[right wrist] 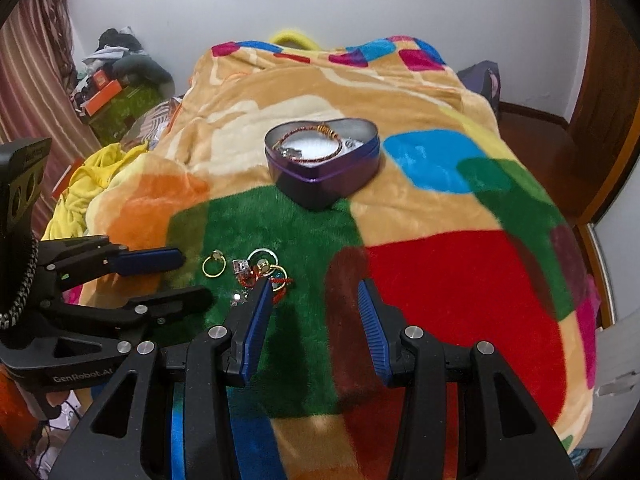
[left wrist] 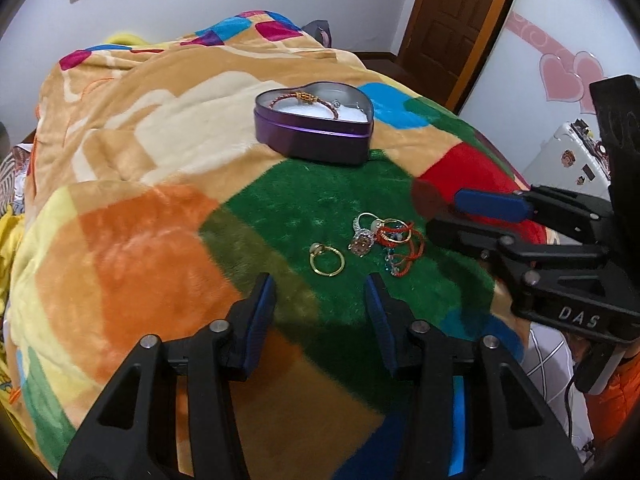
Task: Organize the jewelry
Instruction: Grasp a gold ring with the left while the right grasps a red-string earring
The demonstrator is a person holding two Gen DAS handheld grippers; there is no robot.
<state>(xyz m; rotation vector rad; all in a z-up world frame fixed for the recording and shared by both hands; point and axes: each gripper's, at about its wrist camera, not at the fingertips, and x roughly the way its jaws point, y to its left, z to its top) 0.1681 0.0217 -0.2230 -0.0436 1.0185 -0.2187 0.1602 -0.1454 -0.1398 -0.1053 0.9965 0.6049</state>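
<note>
A purple heart-shaped tin (left wrist: 316, 140) stands open on the blanket with a red braided bracelet (left wrist: 308, 98) inside; it also shows in the right wrist view (right wrist: 324, 176). A gold ring (left wrist: 327, 261) lies alone on the green patch, just beyond my open, empty left gripper (left wrist: 320, 292). A tangle of rings and red cord (left wrist: 388, 240) lies to its right. My right gripper (right wrist: 312, 300) is open and empty; its left finger partly hides the tangle (right wrist: 260, 270). The gold ring (right wrist: 213, 265) lies left of it.
A colourful plush blanket (left wrist: 140, 240) covers the bed. The right gripper (left wrist: 456, 216) reaches in from the right of the left wrist view. Clothes and boxes (right wrist: 116, 92) are piled beside the bed. A wooden door (left wrist: 452, 20) stands at the back.
</note>
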